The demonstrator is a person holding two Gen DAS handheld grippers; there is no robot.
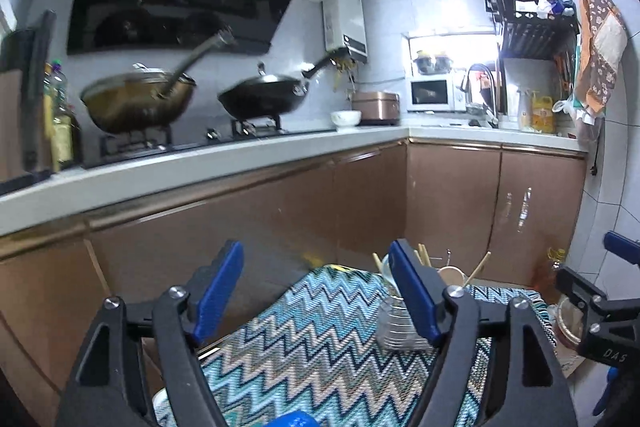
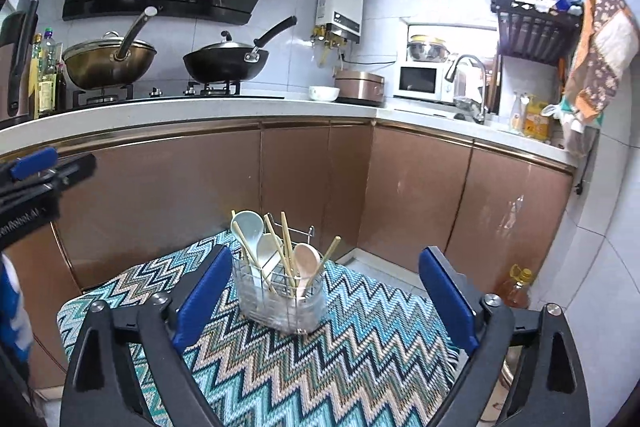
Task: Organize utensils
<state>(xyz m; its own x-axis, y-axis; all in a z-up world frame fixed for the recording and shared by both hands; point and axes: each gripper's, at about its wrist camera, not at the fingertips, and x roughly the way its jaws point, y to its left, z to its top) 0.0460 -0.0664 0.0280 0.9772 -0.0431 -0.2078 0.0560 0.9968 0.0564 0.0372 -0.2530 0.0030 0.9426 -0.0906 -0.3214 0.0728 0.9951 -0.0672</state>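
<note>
The holder (image 2: 280,297), a clear tub with a wire rack inside, stands upright on the zigzag cloth (image 2: 320,359) that covers the desk. In it stand three pale spoons (image 2: 249,227), bowls up, and several chopsticks (image 2: 286,247) leaning at different angles.

The right claw (image 2: 326,301) has its jaws wide apart with nothing between the blue pads (image 2: 202,301). From the right wrist view the holder sits ahead of this claw, in the gap between the pads and nearer the left one, apart from both.

The left claw (image 1: 318,295) is also wide, with nothing gripped. In the left wrist view the holder (image 1: 394,323) lies ahead and to the right, partly hidden behind the right pad (image 1: 414,295); whether pad and holder touch I cannot tell. Chopstick tips (image 1: 478,269) rise just beyond that pad.

Each claw shows at the edge of the other's view, the two side by side above the cloth.
</note>
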